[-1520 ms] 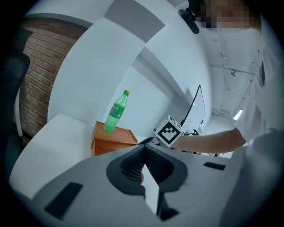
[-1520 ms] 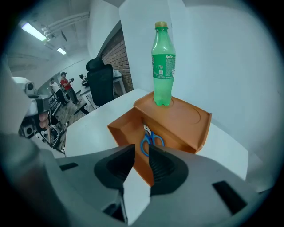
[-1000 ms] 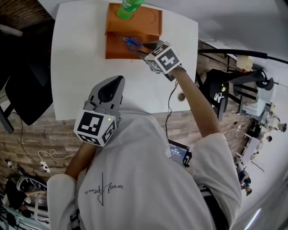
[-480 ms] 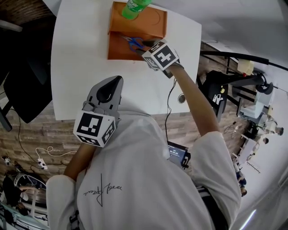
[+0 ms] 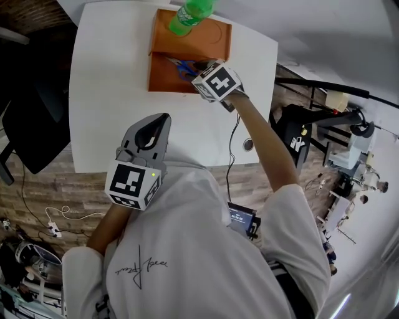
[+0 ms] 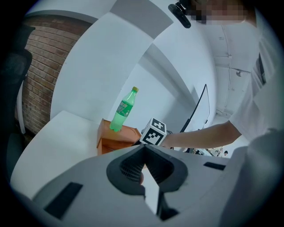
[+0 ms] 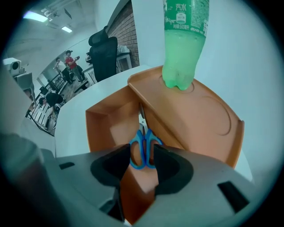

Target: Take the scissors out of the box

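Note:
Blue-handled scissors (image 7: 142,148) lie in the open lower part of an orange box (image 7: 106,124), blades pointing away under the box's upper shelf. My right gripper (image 7: 142,156) is open, and the scissor handles sit between its two fingers. From the head view the right gripper (image 5: 196,67) reaches over the box (image 5: 163,75) at the scissors (image 5: 182,66). My left gripper (image 5: 163,116) hangs shut and empty above the table's near edge, well short of the box. In the left gripper view the left gripper (image 6: 143,148) points toward the box (image 6: 111,138).
A green bottle (image 7: 182,44) stands upright on the box's shelf, just above the scissors; the bottle (image 5: 190,15) is also in the head view. The white table (image 5: 106,93) carries only the box. A black chair (image 5: 28,124) stands to the left. People stand far off.
My right gripper has moved forward and left into the box's open part until its fingers flank the scissor handles. The left gripper has barely moved.

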Tool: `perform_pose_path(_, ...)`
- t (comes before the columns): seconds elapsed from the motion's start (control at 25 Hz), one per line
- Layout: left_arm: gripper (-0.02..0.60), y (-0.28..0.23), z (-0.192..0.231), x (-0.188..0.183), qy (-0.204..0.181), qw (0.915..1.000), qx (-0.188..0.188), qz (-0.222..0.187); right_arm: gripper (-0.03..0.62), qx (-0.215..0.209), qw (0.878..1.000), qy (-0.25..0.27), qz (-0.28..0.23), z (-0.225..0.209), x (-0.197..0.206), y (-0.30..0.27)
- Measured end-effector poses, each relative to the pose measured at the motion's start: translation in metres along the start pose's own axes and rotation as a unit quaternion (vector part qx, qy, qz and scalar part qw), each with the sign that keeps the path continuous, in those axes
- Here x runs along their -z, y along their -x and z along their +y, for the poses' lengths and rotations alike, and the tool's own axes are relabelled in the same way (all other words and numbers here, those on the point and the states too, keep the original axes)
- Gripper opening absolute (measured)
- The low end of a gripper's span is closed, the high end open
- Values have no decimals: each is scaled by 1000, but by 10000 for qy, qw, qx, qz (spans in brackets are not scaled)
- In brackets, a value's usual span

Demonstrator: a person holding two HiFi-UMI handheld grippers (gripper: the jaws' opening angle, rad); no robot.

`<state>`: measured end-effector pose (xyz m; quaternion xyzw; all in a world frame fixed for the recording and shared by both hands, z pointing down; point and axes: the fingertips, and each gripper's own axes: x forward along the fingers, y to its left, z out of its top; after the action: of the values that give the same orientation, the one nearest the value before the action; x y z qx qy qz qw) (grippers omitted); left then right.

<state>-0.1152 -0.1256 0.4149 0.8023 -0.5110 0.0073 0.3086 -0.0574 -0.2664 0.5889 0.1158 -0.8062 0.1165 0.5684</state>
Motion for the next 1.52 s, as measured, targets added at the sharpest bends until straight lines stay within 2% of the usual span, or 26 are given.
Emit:
perform_pose_path(0.68,8,-7,10,3,110,9998,-74,137,173,32,9998,20,194,-4,2,-21)
perform_pose_path(0.96,8,-10,11,5,166,9997,-45,171,163,137,9992,261,270,-3,3,-24)
perform_pose_path(1.16,8,-13,9,9,195,9996,2,204,158,139,9993,169,304,-1,3,-25)
perform_pose_path(1.52,8,-13,8,8,238,9996,36,164,103,226,9983,194,497,2,0,-23)
